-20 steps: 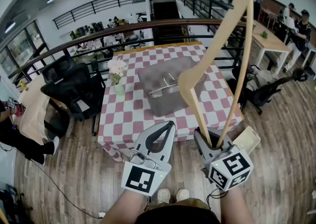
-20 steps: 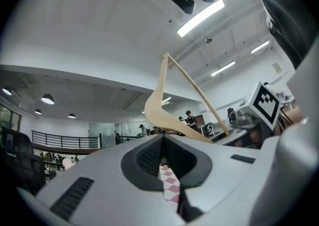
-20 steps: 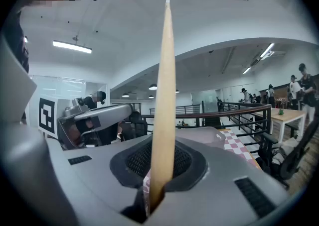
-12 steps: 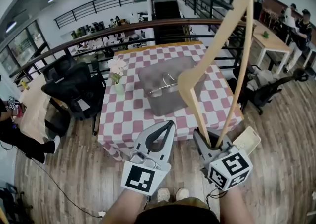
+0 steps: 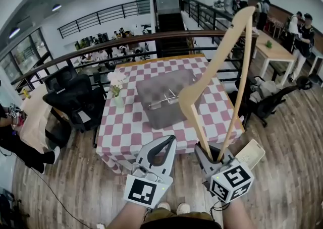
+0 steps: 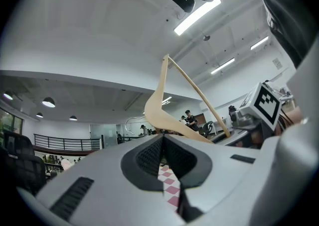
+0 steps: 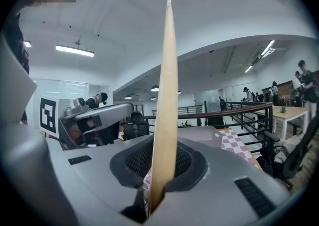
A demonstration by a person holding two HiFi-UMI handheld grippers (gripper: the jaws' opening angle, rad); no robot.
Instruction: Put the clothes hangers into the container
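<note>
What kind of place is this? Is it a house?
Probably not a house: it looks like an open office on an upper floor. There are black office chairs, a long railing at the floor's edge, and people standing by a work table.

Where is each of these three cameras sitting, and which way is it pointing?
Head view: on the person's head, facing down at the checkered table and grey container; left gripper, right gripper, wrists and shoes show.
Left gripper view: rides that gripper, tilted up toward the ceiling; its shut, empty jaws show.
Right gripper view: rides that gripper, tilted up; its jaws clamp the wooden hanger.
Shared: all three show the hanger.
</note>
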